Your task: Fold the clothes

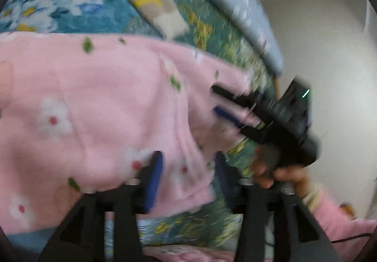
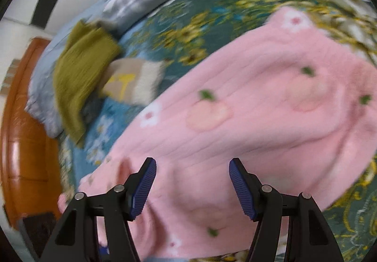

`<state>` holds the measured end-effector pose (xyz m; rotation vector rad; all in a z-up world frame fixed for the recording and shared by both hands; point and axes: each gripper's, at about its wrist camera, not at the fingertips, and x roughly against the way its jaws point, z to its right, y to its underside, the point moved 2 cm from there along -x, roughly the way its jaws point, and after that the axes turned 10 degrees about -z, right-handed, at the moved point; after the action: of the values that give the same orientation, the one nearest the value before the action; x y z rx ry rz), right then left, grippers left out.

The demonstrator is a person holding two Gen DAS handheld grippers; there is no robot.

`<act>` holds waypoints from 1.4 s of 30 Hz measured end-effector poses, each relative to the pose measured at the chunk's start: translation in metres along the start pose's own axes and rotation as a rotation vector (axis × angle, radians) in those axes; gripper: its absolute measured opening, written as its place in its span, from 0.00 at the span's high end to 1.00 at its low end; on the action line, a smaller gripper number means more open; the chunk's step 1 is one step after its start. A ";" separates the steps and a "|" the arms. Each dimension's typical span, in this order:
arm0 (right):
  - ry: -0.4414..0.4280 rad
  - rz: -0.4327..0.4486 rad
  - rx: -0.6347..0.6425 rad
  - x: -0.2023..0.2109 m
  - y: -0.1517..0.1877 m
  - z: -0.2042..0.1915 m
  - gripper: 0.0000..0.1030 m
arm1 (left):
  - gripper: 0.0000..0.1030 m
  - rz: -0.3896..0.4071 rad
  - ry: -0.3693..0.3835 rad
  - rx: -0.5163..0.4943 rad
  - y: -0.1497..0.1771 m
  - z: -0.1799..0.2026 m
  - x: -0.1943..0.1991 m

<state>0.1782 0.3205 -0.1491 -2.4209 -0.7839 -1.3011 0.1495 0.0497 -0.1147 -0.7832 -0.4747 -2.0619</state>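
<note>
**Mia:** Pink and fluffy! Where is the pink top (image 2: 247, 116)?

**Sam:** It lies on the bed (image 2: 188, 33), on the green flower blanket. It is right under both grippers. It has little flowers and peaches on it.

**Mia:** Is the right gripper (image 2: 192, 187) holding it?

**Sam:** No. Its two blue pads stand wide apart, with only pink cloth below them. It hangs just over the near edge of the top.

**Mia:** And the left gripper (image 1: 188, 182)?

**Sam:** Its pads are apart too. A bit of pink cloth lies between them, but they are not pinching it. The picture is blurry, so I cannot tell if the pads touch it.

**Mia:** How do we fold it nicely?

**Sam:** I think each gripper should pinch an edge, not the fat middle. Pinch one layer only. Lift both sides the same, so the top does not twist. Then lay it down flat and smooth.

**Mia:** What is past the grippers?

**Sam:** A green cloth (image 2: 80, 78) and a tan one (image 2: 132, 83), well away from the top.
</note>
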 end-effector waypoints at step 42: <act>-0.204 -0.271 0.161 -0.085 0.009 -0.058 0.81 | 0.29 0.293 -0.240 0.532 0.015 -0.191 0.124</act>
<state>0.1066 0.2572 -0.1880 -2.4045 -1.2583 -1.0387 0.0395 -0.1428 -0.1694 -0.7233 -0.9361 -1.4788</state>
